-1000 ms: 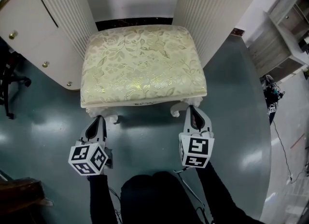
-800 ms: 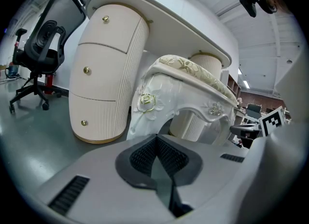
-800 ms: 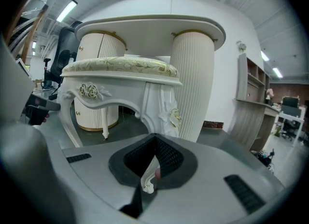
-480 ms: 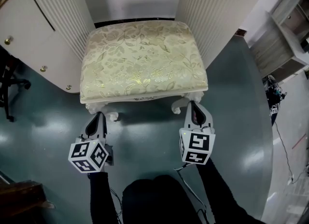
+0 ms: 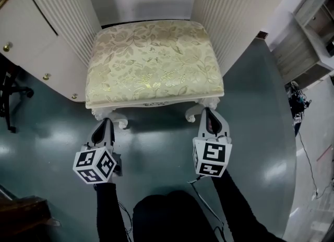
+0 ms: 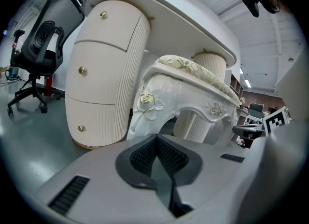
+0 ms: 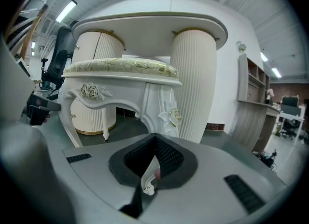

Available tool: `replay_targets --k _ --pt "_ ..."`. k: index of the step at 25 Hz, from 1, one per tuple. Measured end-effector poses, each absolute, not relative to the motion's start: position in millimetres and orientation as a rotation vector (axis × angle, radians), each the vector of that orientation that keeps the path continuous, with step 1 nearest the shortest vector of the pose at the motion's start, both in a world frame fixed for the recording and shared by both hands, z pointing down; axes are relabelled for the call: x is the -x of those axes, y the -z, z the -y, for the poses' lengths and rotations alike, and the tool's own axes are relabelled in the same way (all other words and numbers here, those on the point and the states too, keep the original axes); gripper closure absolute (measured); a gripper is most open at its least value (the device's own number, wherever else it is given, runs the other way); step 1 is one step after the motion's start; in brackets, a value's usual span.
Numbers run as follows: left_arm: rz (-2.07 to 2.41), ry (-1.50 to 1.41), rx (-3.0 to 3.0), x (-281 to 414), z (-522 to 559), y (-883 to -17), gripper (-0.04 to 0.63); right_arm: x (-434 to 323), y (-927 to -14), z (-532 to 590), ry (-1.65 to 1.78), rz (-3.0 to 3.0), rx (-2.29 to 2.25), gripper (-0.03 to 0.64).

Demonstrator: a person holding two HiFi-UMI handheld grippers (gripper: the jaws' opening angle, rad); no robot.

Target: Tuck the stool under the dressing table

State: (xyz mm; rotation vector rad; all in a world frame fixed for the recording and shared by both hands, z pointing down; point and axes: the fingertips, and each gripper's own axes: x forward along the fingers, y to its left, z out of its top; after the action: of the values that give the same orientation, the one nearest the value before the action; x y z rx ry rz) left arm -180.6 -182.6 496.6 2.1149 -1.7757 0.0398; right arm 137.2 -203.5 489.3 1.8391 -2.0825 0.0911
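Note:
The stool (image 5: 154, 63) has a gold floral cushion and white carved legs. It stands partly in the gap between the dressing table's two ribbed pedestals (image 5: 62, 32). My left gripper (image 5: 107, 123) is shut, its tip at the stool's front left leg (image 5: 119, 124). My right gripper (image 5: 208, 111) is shut too, its tip against the front right leg (image 5: 194, 113). In the left gripper view the shut gripper (image 6: 157, 137) points at the rose-carved leg (image 6: 147, 105) under the tabletop (image 6: 169, 13). In the right gripper view the gripper (image 7: 155, 136) meets the leg (image 7: 166, 112), whose foot shows below the tip.
A black office chair (image 6: 38, 49) stands left of the table. A wooden shelf unit (image 5: 308, 43) and cables (image 5: 298, 111) lie to the right on the grey-green floor (image 5: 156, 147). The right pedestal (image 5: 235, 16) sits close beside the stool.
The stool has slid a little farther in between the pedestals. Both shut grippers have followed it forward, staying at its front legs.

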Motion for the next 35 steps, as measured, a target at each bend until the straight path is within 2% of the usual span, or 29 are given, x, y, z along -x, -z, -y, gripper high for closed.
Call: replay_targets --k 16,35 --pt "1.797 -0.041 -2.121 167 160 -467 0.588 -136 -459 172 -0.144 2.149 -1.813 0.611" --pt "1.726 0.0 -2.215 145 60 -426 0.588 -131 -438 63 -0.211 2.23 -1.751 0.612"
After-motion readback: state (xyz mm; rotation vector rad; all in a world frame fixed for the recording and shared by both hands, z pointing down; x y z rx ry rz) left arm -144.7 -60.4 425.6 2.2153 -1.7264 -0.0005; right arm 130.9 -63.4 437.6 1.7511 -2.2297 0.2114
